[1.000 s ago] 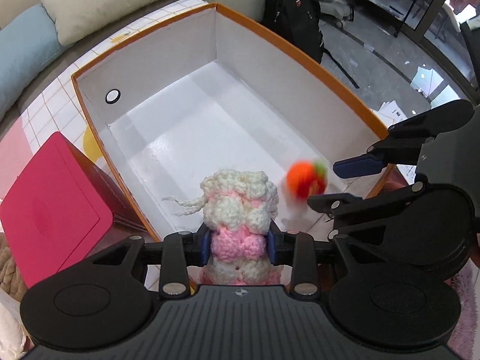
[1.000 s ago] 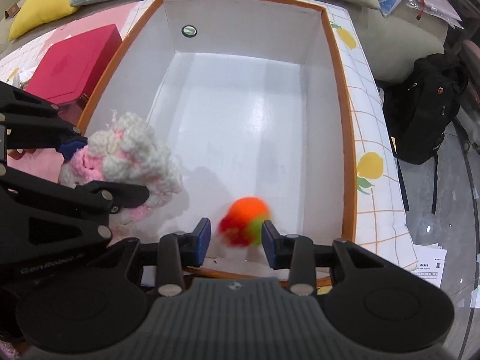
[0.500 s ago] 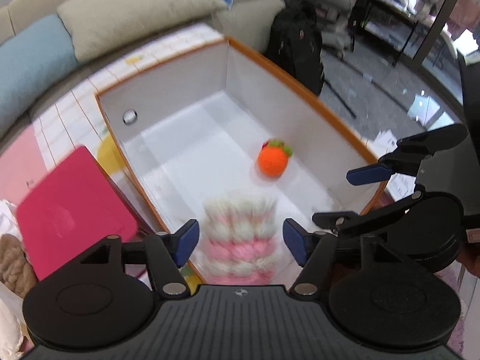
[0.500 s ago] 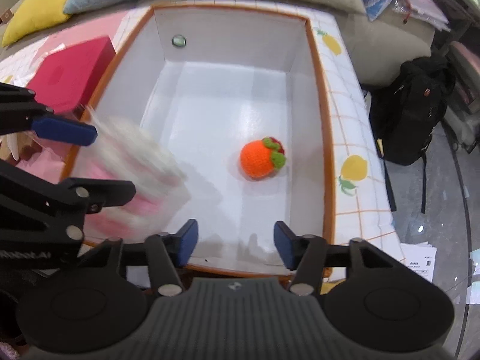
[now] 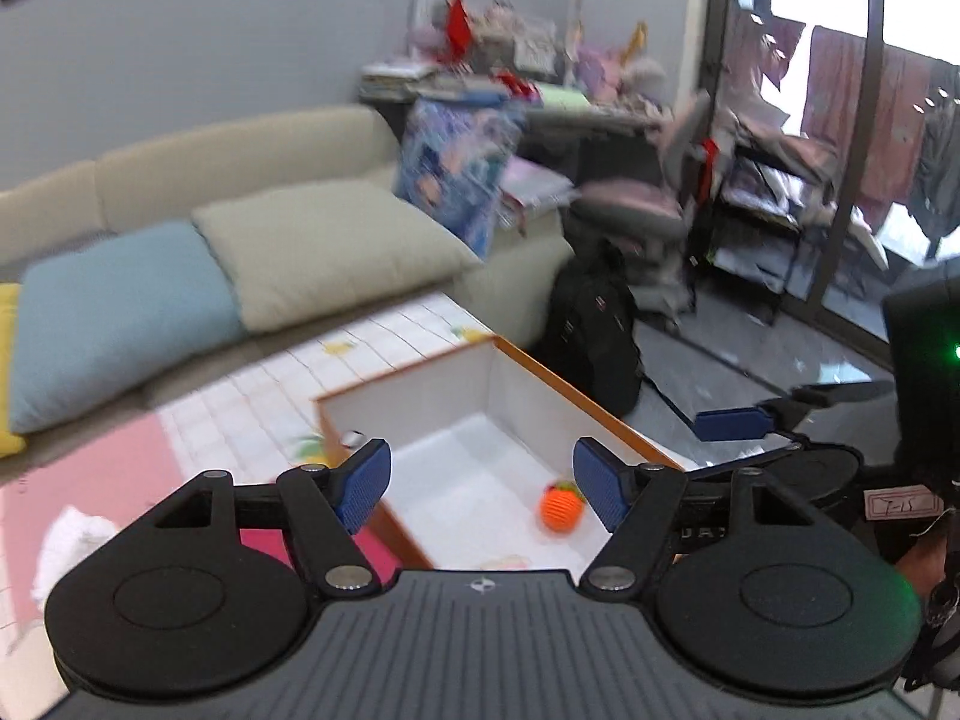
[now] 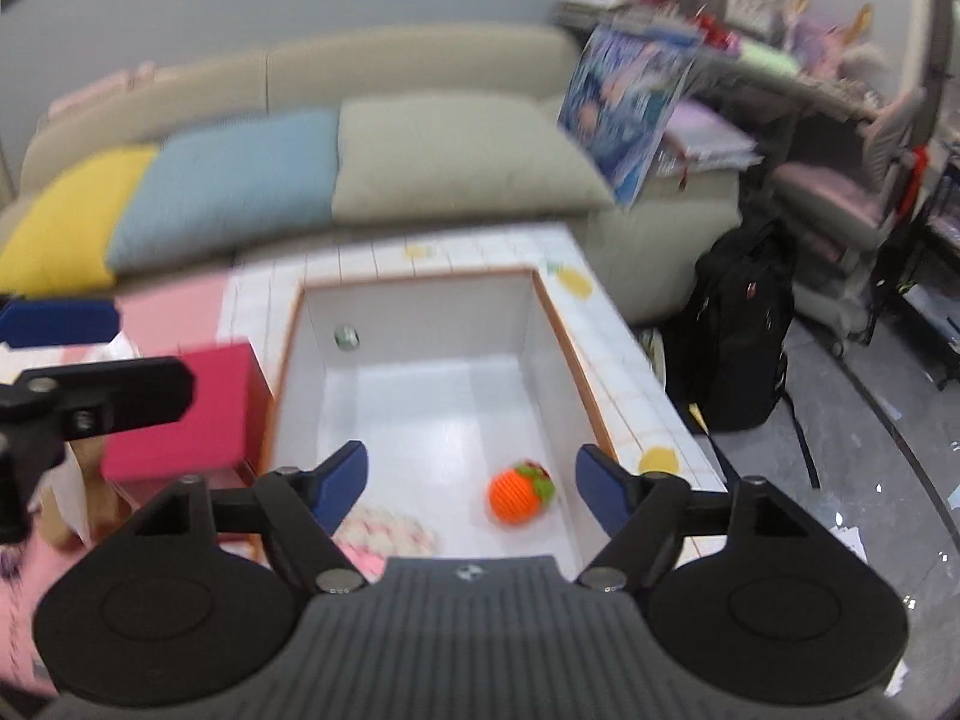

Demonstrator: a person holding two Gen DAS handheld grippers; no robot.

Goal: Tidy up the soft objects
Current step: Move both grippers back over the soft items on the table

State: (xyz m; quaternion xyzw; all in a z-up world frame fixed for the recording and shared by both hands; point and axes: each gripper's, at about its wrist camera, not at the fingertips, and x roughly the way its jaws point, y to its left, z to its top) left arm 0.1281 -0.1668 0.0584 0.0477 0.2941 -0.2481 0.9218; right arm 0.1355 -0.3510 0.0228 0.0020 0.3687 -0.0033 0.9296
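Both claws, left (image 5: 480, 483) and right (image 6: 471, 486), have lifted back, spread and empty. Orange ball (image 6: 517, 492) lies near-right in the white box (image 6: 420, 312), pink-white knit toy (image 6: 384, 531) near-left. Both look light and squashy; pinch across the middle.

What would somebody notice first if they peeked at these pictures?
Probably the bright orange crochet ball lying alone on the floor of the big white box. Next, the pink-and-white knitted toy at the box's near end, and both sets of tongs, left and right, open and empty above it.
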